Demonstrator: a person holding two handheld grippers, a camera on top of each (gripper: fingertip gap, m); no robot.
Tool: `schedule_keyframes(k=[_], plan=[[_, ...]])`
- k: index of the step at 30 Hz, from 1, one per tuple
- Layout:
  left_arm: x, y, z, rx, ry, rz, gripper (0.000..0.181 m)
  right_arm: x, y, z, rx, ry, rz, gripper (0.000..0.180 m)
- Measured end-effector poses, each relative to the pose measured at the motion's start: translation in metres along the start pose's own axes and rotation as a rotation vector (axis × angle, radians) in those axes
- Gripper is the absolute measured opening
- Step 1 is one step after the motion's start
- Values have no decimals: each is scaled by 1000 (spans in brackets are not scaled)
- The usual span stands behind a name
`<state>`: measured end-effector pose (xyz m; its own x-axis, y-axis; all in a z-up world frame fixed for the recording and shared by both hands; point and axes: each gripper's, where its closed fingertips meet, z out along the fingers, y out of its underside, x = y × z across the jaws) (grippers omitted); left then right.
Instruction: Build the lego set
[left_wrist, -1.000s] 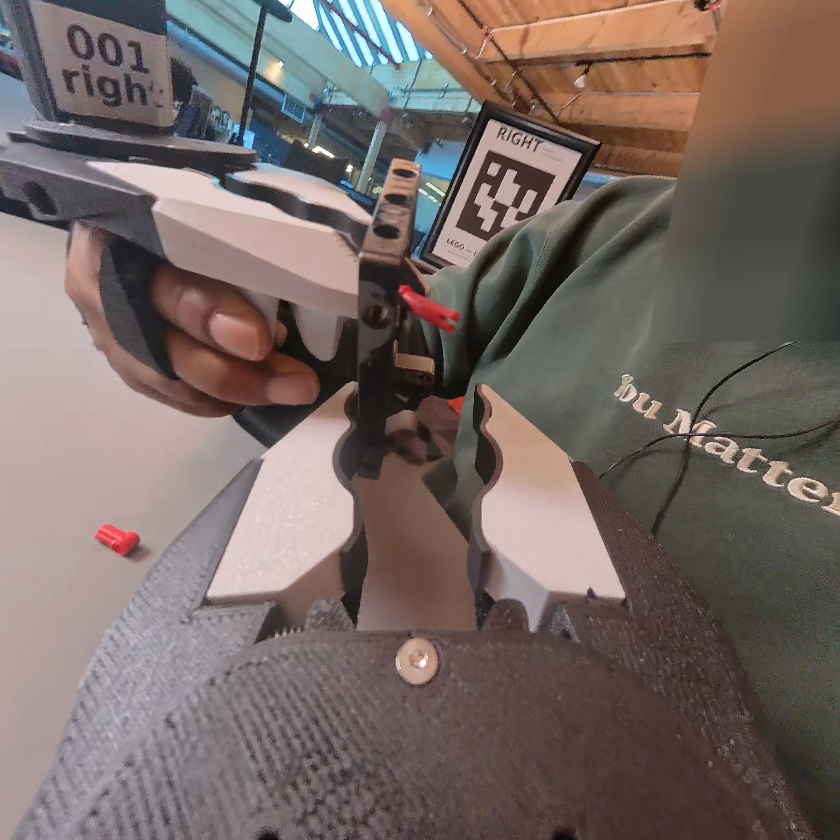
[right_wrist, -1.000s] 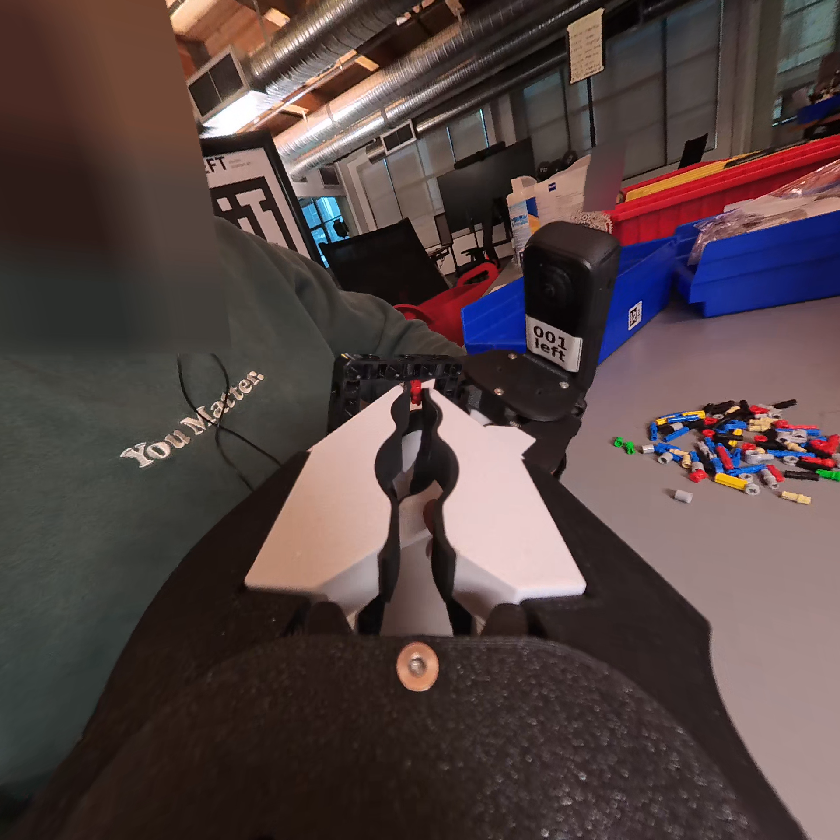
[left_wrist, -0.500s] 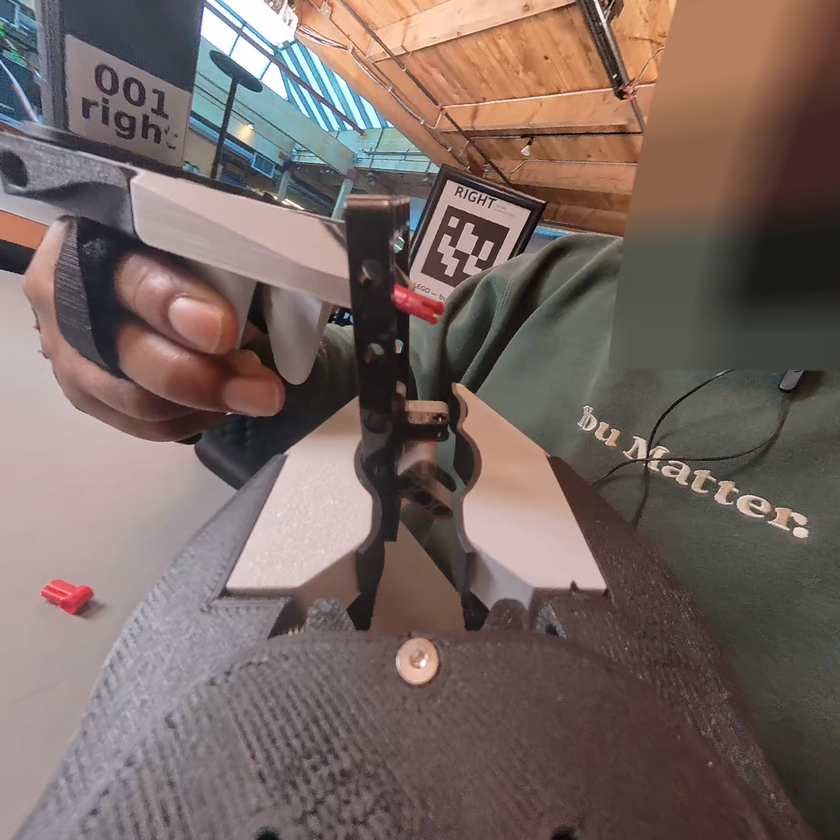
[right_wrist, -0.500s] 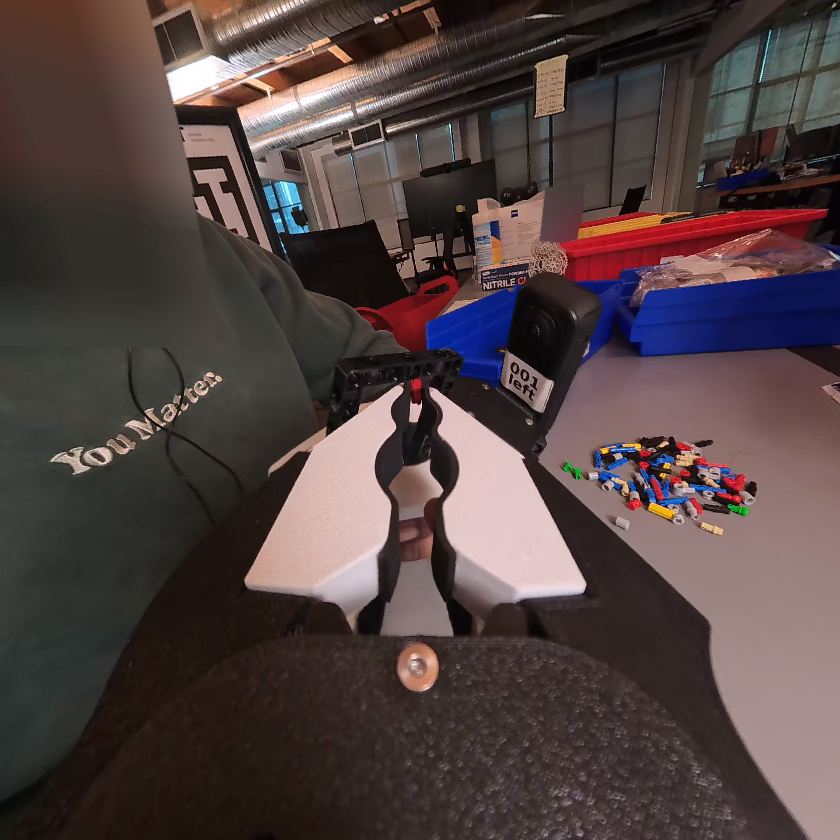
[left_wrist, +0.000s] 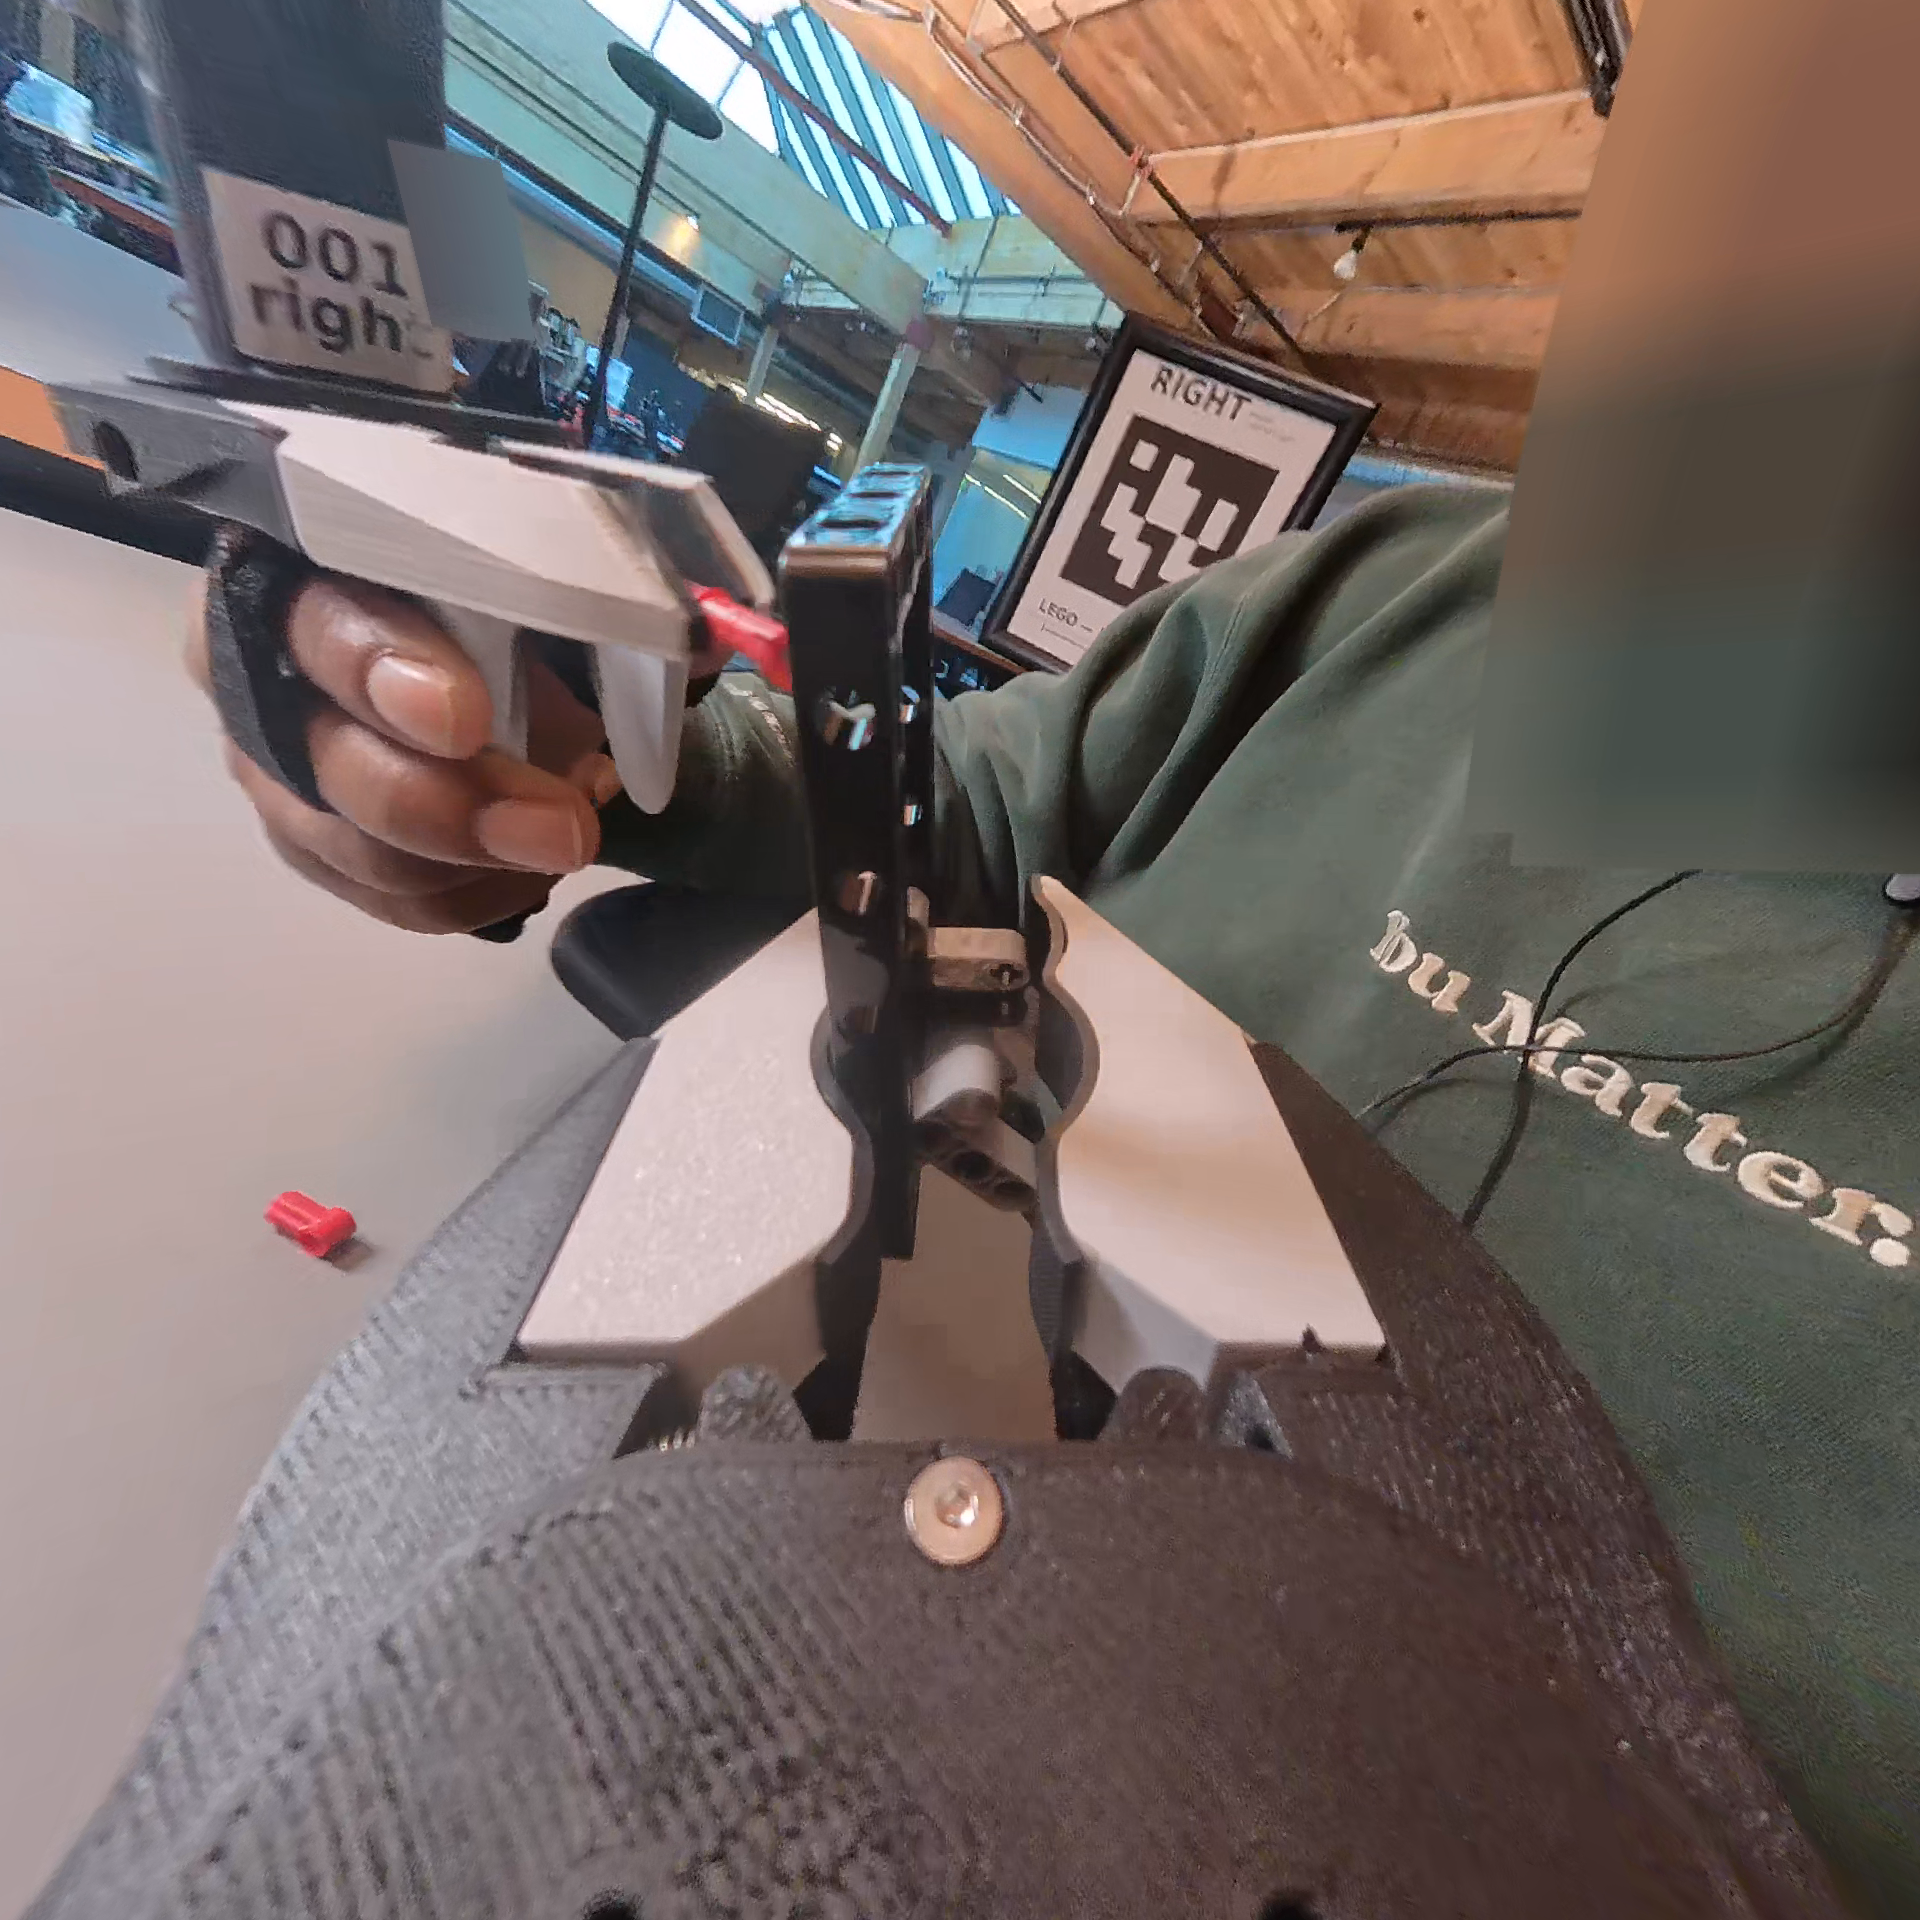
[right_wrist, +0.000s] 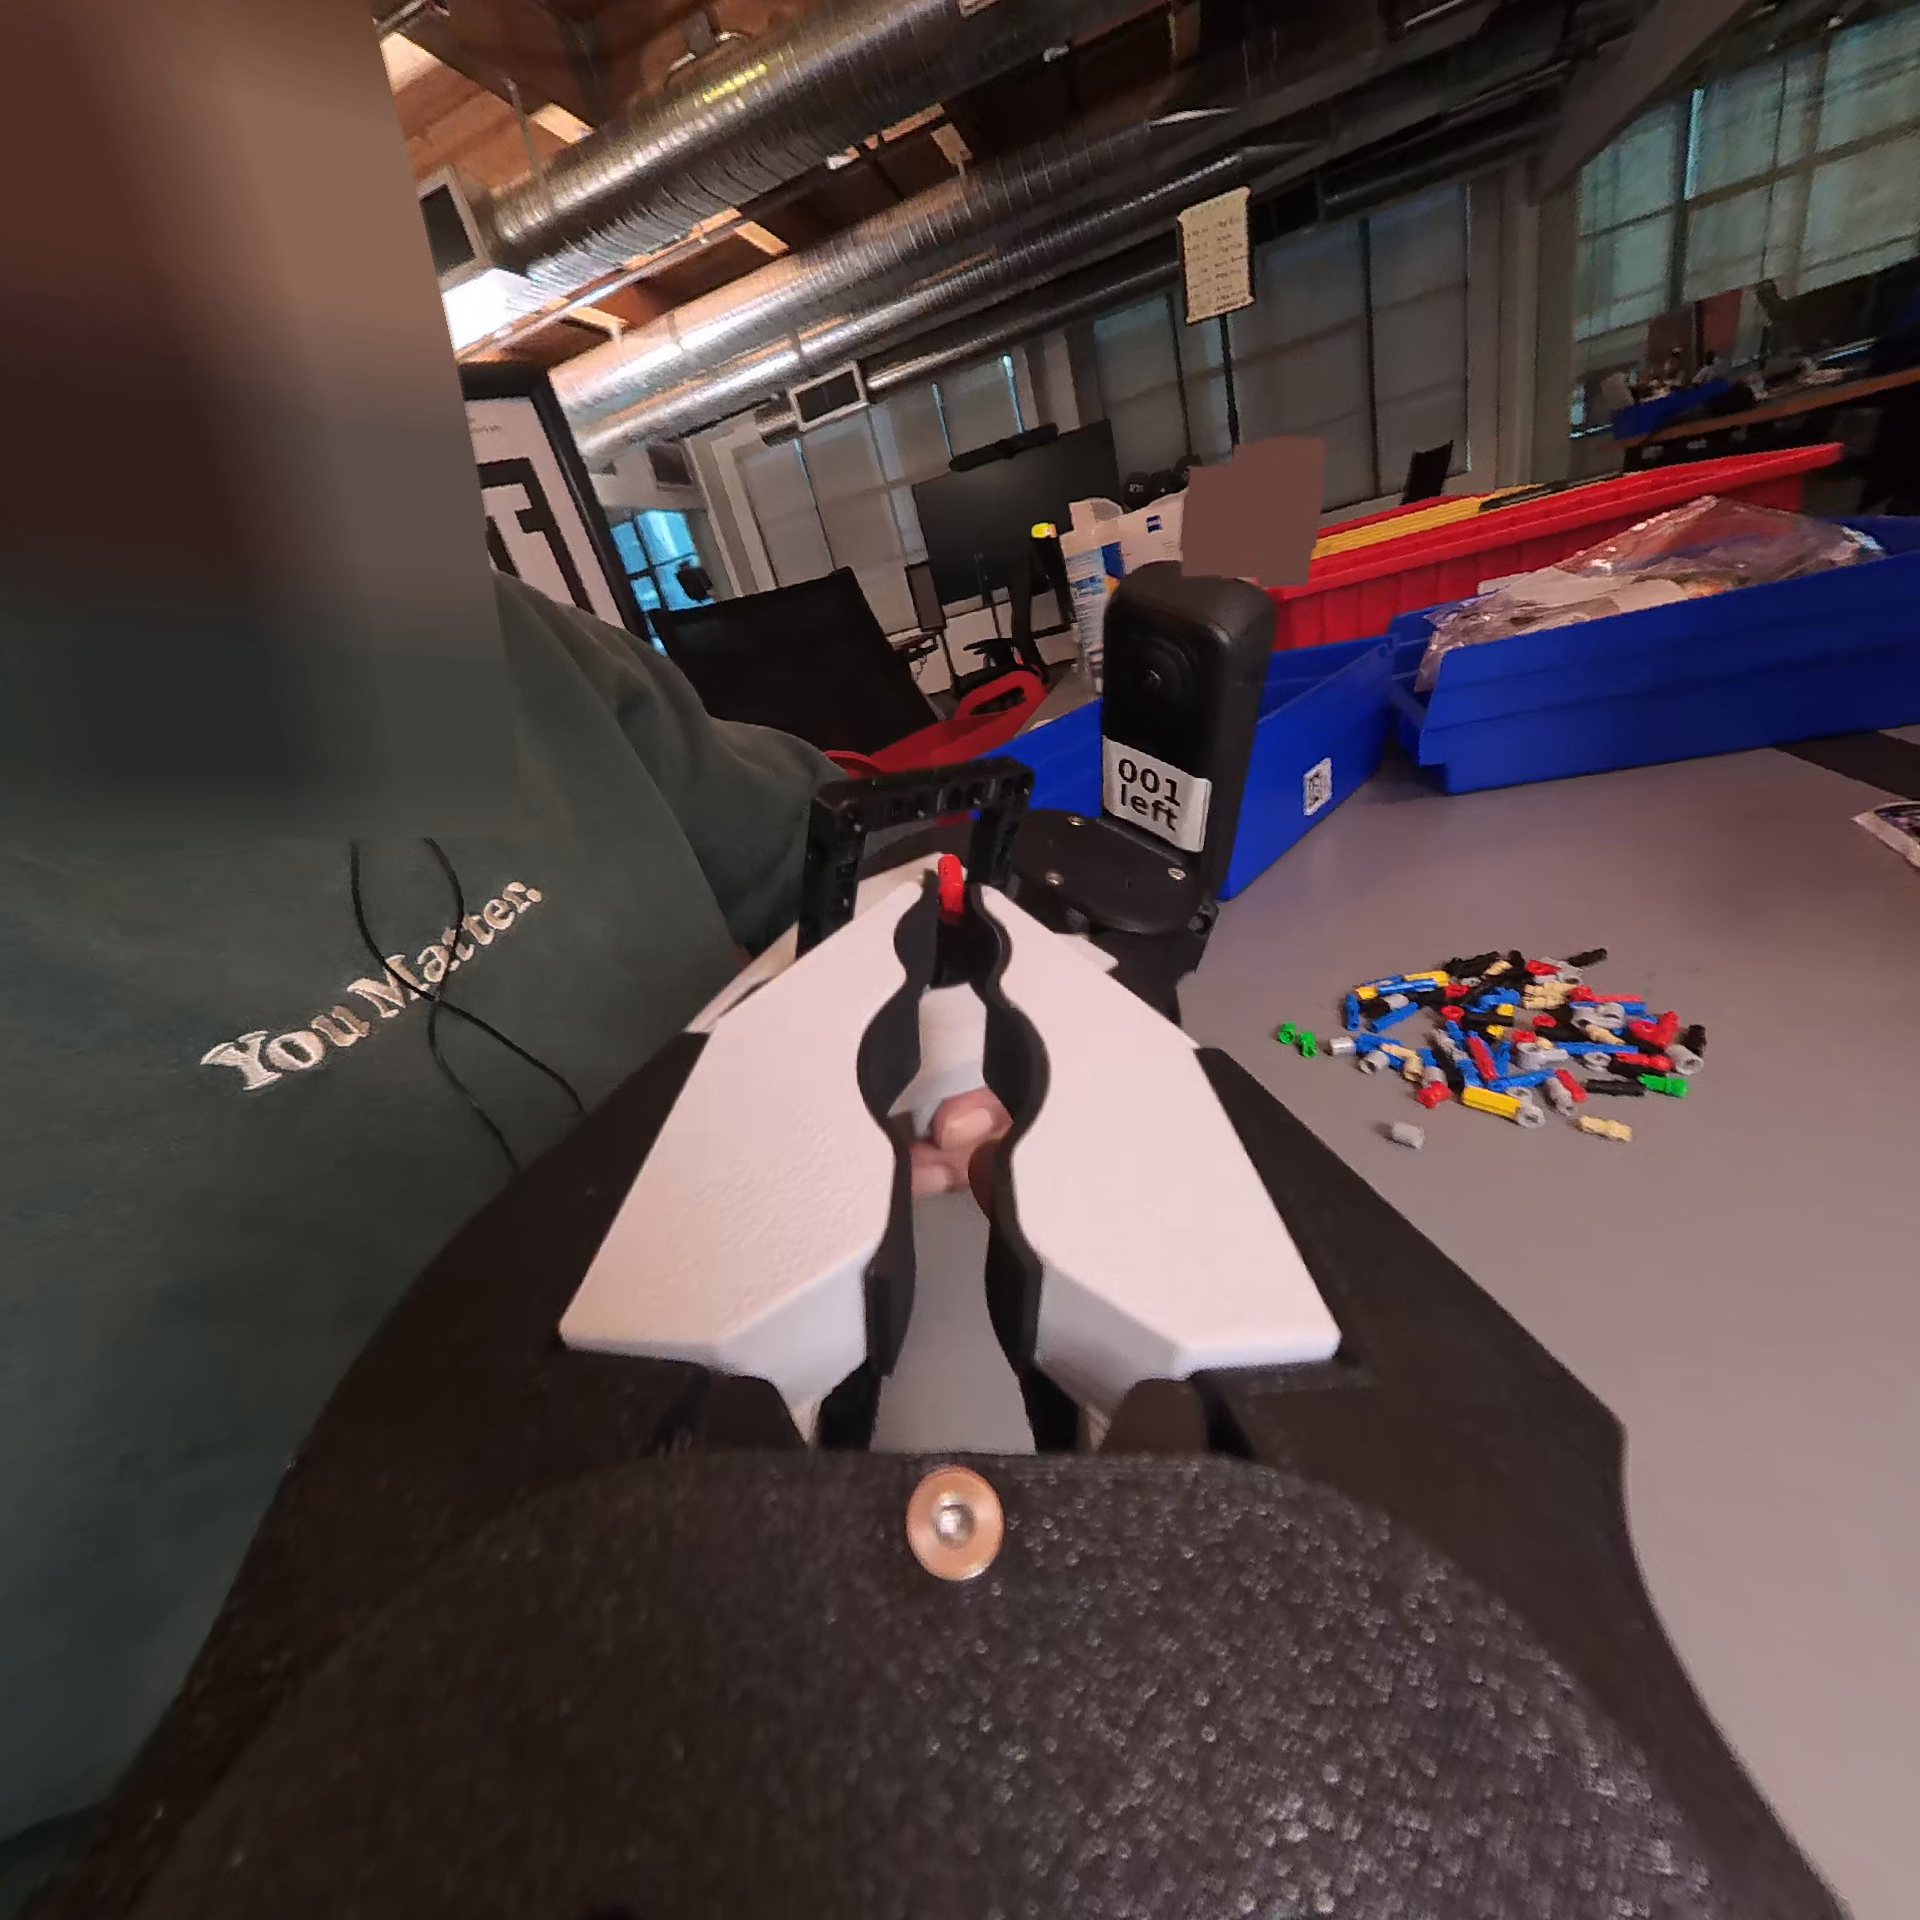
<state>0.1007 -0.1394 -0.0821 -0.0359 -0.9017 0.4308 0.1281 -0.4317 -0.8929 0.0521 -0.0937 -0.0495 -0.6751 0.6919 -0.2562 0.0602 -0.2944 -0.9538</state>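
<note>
My left gripper (left_wrist: 930, 935) is shut on a black lego frame assembly (left_wrist: 860, 727) and holds it upright above the table. Small grey and tan connectors (left_wrist: 971, 961) on the frame sit between my fingers. My right gripper (left_wrist: 698, 623) comes in from the left, shut on a red pin (left_wrist: 740, 634). The pin's tip touches the frame's left face near the top. In the right wrist view the right gripper (right_wrist: 951, 891) grips the red pin (right_wrist: 950, 900) just in front of the black frame (right_wrist: 920, 802). The left gripper's body (right_wrist: 1179, 717) is behind it.
A loose red pin (left_wrist: 309, 1224) lies on the grey table (left_wrist: 156, 935) to the left. A pile of small coloured lego pieces (right_wrist: 1496, 1039) lies on the table to the right. Blue bins (right_wrist: 1662, 675) and a red bin (right_wrist: 1558, 520) stand behind. A person in a green sweatshirt (right_wrist: 312, 1039) is close behind the frame. The left gripper's tips are roughly 7 cm from the right gripper's.
The left gripper has closed on the frame assembly. The right gripper has pulled back to the left, so the red pin now shows on the frame's left side instead of its right.
</note>
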Motion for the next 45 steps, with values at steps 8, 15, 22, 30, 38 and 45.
schedule_keyframes(k=[8, 15, 22, 30, 38, 45], plan=[[-38, -30, -36, 77, -359, 82, 24, 11, -14, -24, -72, 428, -266, 2], [-42, -32, -37, 42, -427, 150, 24, 18, 14, -10, -84, 406, -155, 2], [-42, -33, -38, 59, -420, 147, 24, 18, 17, -7, -63, 360, -110, 2], [-45, -27, -38, 18, -414, 115, 25, 21, 21, -8, -65, 355, -83, 2], [-46, -23, -38, 1, -404, 85, 25, 21, 23, -8, -48, 338, -60, 2], [-45, -24, -39, 24, -386, 60, 25, 23, 20, -7, 4, 344, -43, 2]])
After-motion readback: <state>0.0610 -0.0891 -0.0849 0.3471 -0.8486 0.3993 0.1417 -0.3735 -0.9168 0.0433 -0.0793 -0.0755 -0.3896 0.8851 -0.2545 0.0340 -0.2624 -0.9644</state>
